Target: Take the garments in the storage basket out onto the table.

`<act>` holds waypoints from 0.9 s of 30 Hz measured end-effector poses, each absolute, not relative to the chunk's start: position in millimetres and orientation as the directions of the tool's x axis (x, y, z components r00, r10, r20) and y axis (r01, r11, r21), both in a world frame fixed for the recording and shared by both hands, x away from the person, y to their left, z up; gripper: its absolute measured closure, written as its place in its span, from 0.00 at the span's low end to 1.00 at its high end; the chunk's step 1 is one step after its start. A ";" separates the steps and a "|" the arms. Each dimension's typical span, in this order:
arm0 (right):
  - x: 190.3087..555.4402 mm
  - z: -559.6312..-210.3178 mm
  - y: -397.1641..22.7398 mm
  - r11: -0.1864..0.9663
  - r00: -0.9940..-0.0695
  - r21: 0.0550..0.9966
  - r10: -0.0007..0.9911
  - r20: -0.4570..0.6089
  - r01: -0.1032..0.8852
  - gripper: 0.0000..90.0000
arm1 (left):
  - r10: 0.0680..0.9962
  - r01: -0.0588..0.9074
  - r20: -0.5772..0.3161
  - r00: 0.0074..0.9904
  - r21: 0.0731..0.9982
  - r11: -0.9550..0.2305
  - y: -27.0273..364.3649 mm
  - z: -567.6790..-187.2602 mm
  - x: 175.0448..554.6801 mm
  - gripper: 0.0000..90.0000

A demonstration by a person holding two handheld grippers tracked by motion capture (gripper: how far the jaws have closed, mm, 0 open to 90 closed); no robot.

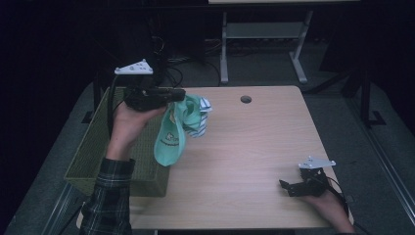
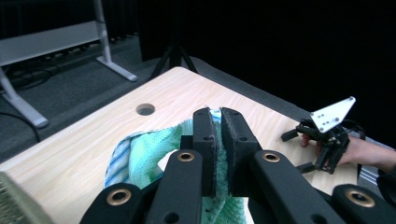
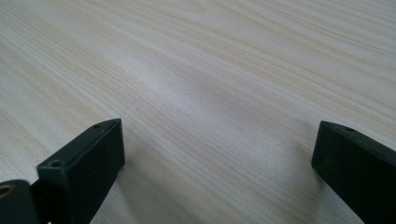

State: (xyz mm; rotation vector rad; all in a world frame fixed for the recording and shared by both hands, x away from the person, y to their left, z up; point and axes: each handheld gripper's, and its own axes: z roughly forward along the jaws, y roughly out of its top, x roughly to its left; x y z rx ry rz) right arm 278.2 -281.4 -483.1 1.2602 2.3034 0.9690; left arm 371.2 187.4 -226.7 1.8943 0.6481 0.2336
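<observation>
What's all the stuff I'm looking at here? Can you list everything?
cloth: one, mint green with a striped part, hanging from the left tool above the table's left edge
basket: one, olive green mesh, at the table's left side
table: one, light wood, centre, with a round hole near its far edge
desk frame: one, grey, on the floor beyond
left tool: one, black, shut on the cloth
right tool: one, black, open, low at the table's near right corner

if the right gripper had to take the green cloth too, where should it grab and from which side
Probably the low hanging end of the green cloth, coming in from the table's open middle. The left gripper already pinches its top, so the cloth droops free beside the green basket, which blocks the other side. The right gripper is open and rests on the table.
</observation>
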 end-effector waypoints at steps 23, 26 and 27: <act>278.2 -483.1 -281.4 0.374 -0.548 0.705 0.836 0.026 0.603 0.03 | 0.444 0.346 -0.183 0.877 0.882 -0.321 114.4 -270.6 375.5 0.94; 278.2 -483.1 -281.4 0.374 -0.548 0.705 0.836 0.026 0.603 0.03 | 0.432 0.352 -0.194 0.881 0.879 -0.322 104.9 -278.2 374.8 0.94; 278.1 -483.1 -281.4 0.374 -0.548 0.705 0.836 0.026 0.603 0.03 | 0.428 0.350 -0.188 0.884 0.873 -0.339 98.0 -283.6 373.6 0.94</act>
